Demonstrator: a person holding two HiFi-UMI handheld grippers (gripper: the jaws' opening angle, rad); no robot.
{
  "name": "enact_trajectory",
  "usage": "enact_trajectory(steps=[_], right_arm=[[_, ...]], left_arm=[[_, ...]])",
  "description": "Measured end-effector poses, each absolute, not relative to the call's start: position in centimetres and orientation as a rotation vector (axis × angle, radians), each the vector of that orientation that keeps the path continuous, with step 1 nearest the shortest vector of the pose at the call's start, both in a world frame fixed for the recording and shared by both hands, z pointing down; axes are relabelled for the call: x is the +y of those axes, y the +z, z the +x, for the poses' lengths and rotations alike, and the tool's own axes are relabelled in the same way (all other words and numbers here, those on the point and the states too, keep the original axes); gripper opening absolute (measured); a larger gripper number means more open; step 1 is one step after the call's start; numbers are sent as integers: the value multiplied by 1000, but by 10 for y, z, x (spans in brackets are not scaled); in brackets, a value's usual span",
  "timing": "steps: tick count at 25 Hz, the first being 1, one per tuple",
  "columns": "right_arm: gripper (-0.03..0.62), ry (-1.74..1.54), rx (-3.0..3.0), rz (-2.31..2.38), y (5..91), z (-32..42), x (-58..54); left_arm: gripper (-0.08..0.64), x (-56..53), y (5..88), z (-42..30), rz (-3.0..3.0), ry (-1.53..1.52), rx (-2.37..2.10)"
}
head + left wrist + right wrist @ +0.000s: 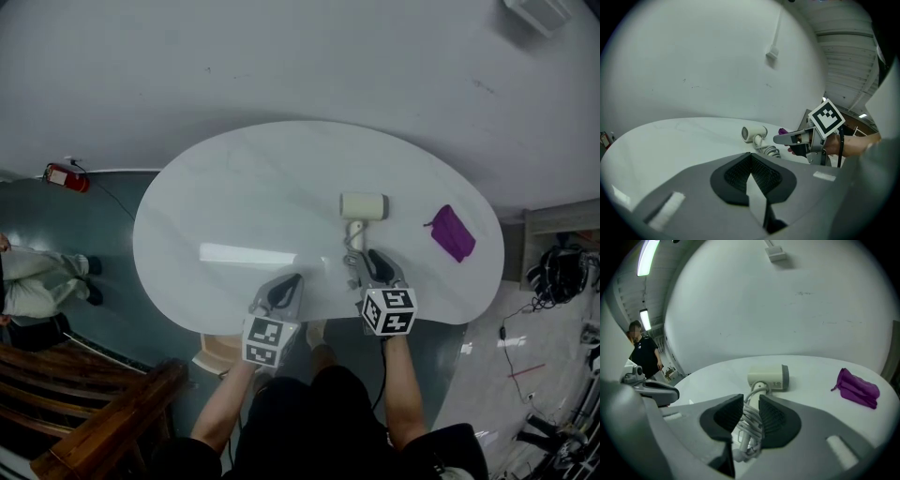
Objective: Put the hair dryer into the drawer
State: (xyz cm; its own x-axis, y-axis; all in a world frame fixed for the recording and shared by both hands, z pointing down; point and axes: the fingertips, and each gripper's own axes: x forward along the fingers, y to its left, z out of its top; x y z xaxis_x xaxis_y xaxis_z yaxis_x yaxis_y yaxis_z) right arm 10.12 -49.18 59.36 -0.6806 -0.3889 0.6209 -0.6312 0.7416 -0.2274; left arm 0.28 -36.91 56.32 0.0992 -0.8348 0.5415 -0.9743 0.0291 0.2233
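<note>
A white, oval worktop is seen from above, with the person's arms reaching in from the near edge.

The hair dryer lies right of centre. Its cream barrel lies crosswise on the far side, and its handle points back towards the person. The cord is wound in loops round the handle, probably to keep it from trailing. This makes the handle a bundle that can be gripped. A purple pouch lies well to the right of the dryer and apart from it.

The right tongs point along the handle from the near side, angled down at the worktop. They are spread a little, and the wrapped handle shows in the gap between the two dark pads. The pads do not seem to be pressing on it yet. Lining up with the handle makes sense, since it is narrower than the barrel.

The left tongs are low over the near edge, left of the dryer and apart from it. They are pressed together with nothing between them. They look idle, perhaps kept free for the drawer.

No drawer shows in any view. The dryer is still on the worktop, so the task looks barely begun.
</note>
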Motion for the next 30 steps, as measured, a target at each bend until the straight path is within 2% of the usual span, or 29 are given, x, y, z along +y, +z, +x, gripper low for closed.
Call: enact_trajectory(steps=[3,7,10,30], right_arm=[[137,596,-2376,741,603,93,-497],[237,624,-2337,691,621,81,-500],[272,631,-2307,694,634,77,-506],[280,627,-2199,668,672,53,-517]], left_arm=[[6,-370,565,2,1824,331,-1770],[6,-371,569,-3,1795,329,-1779],[6,-372,572,-8,1770,321,-1786],[6,-369,588,-23,1680,297,-1795]])
